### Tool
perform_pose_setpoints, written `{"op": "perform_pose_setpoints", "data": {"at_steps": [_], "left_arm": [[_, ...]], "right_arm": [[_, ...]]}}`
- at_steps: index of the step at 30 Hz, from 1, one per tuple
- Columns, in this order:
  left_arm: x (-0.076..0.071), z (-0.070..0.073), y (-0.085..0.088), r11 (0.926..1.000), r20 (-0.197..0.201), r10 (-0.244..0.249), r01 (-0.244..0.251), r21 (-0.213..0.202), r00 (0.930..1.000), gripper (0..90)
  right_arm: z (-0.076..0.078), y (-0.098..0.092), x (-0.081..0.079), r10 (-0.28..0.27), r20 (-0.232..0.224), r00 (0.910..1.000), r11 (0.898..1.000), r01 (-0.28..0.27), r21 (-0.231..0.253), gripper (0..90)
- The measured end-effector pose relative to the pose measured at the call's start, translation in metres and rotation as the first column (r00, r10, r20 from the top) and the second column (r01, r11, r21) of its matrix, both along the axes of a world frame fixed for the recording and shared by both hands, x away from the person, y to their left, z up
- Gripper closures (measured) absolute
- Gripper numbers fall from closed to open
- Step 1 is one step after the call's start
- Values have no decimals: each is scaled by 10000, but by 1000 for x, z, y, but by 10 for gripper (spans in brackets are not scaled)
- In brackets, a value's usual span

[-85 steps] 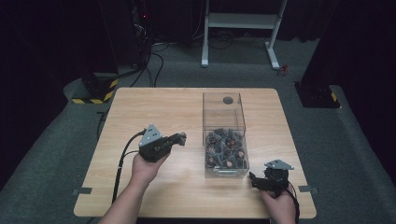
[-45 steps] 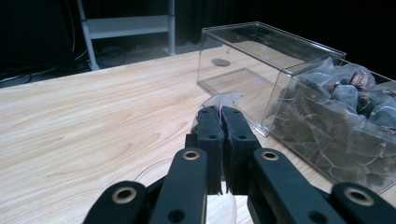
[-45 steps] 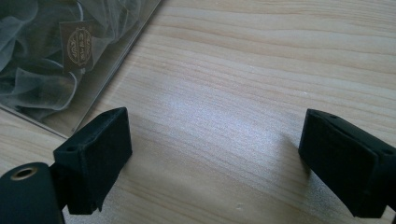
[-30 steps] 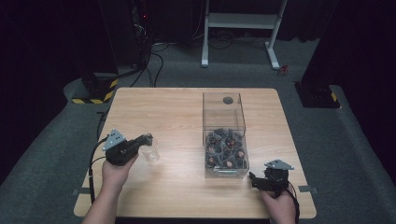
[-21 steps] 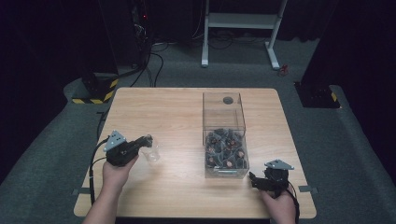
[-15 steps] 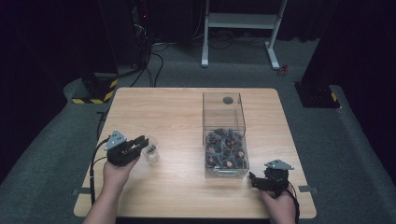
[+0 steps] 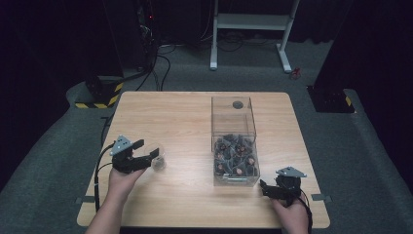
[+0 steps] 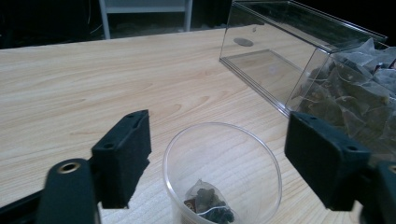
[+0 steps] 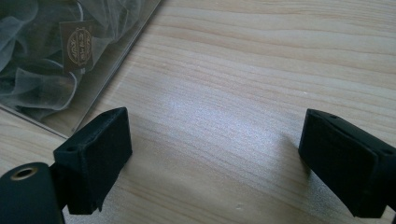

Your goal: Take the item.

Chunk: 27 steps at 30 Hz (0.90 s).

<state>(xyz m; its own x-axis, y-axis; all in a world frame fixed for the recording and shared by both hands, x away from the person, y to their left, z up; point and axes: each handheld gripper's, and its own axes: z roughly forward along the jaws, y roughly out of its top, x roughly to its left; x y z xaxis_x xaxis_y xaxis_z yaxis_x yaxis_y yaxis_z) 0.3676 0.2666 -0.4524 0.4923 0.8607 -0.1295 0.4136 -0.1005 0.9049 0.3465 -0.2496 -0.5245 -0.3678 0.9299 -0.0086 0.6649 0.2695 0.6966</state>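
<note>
One small clear plastic cup (image 8: 223,173) stands on the pale wooden table (image 7: 180,117), well to the left of the one tall clear plastic box (image 7: 234,141), which serves here as the landmark. The box is a long rectangle whose long axis runs away from the person, and its near end holds a heap of translucent mesh tea bags (image 7: 236,158) too tangled to count; its far end is bare down to a round dark spot on the table (image 7: 237,104). One more tea bag (image 8: 205,205) lies at the bottom of the cup. The cup stands upright with its round mouth upward, so its long axis is vertical. There are two grippers. The left gripper (image 7: 146,155) is level with the near half of the box, its tips pointing toward the box, and its jaws have just been opening: they now stand spread wide, one on each side of the cup, with a clear gap between each black pad (image 8: 123,156) and the cup's rim, so nothing is pinched. The right gripper (image 7: 265,187) sits just off the box's near right corner, low over the table, its jaws likewise spread wide with only bare wood between them.
</note>
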Motion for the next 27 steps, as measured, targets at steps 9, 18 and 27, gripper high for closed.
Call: {"op": "perform_pose_setpoints", "data": {"at_steps": [9, 18, 27], "left_arm": [[1, 0, 1, 10000, -128, -29, 29, 23, 9999, 137], [-2, -1, 6, 10000, -181, -2, 2, -31, 9998, 98], [-7, -6, 16, 10000, -306, 81, -81, 8, 9995, 97]], "right_arm": [[0, 0, 0, 11, 13, 10000, 10000, -11, -8, 93], [0, 0, 0, 13, 14, 10000, 10000, -13, -7, 93], [0, 0, 0, 12, 18, 10000, 10000, -12, -8, 94]]}}
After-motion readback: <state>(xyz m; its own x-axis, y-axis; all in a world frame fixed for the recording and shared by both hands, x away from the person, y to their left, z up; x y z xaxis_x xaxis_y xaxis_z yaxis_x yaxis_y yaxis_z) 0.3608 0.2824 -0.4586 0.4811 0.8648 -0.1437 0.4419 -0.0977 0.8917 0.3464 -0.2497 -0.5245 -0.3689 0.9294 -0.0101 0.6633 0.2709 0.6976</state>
